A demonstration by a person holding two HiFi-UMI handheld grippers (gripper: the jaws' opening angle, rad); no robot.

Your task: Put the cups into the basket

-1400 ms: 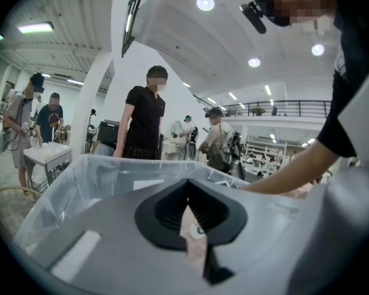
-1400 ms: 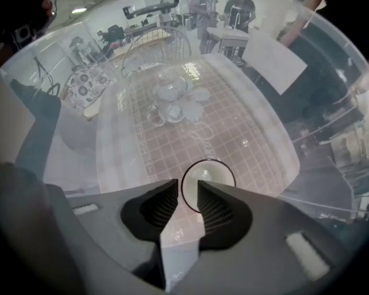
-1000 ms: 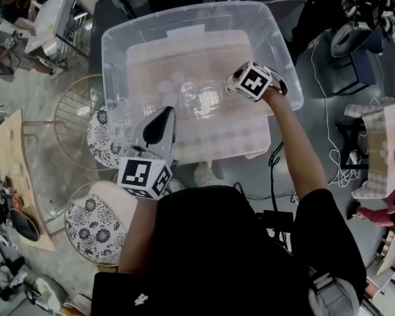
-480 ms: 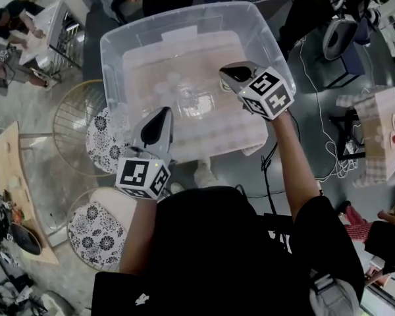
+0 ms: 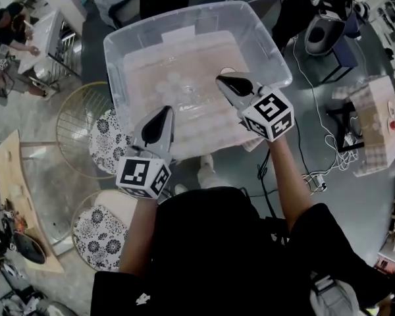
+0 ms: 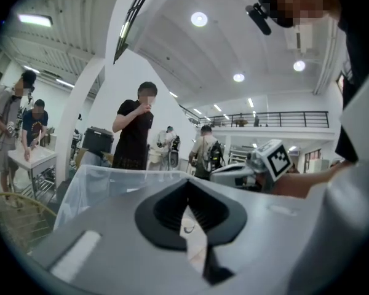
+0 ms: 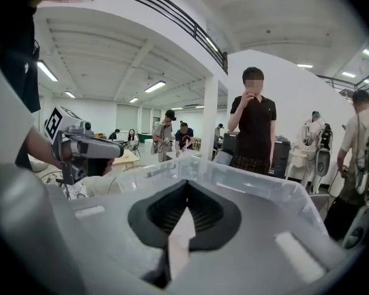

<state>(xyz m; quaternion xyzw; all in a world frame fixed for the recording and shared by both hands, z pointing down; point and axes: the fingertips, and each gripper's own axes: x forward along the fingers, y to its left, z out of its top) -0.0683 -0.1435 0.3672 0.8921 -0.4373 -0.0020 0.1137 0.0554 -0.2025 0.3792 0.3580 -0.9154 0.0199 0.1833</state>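
A big clear plastic bin (image 5: 118, 51) stands on a table in front of me. Several transparent cups (image 5: 174, 87) lie on its bottom, faint and hard to tell apart. My left gripper (image 5: 166, 112) hovers over the bin's near left corner, shut, with nothing in it. My right gripper (image 5: 222, 79) is held level above the bin's right side, pointing far-left, jaws shut and empty. In the left gripper view the closed jaws (image 6: 186, 184) face the bin's rim (image 6: 111, 174), with the right gripper (image 6: 258, 168) beyond. The right gripper view shows its closed jaws (image 7: 186, 186) and the left gripper (image 7: 80, 146).
Two wire stools with floral cushions (image 5: 108, 140) (image 5: 95, 226) stand left of the table, beside a wooden board (image 5: 13, 176). A cardboard box (image 5: 375, 130) and floor cables (image 5: 309, 176) are on the right. A person in black (image 7: 252, 128) stands beyond the bin.
My right gripper has come up out of the bin, turned from pointing down to level, and drawn back toward me. The left gripper has barely moved.
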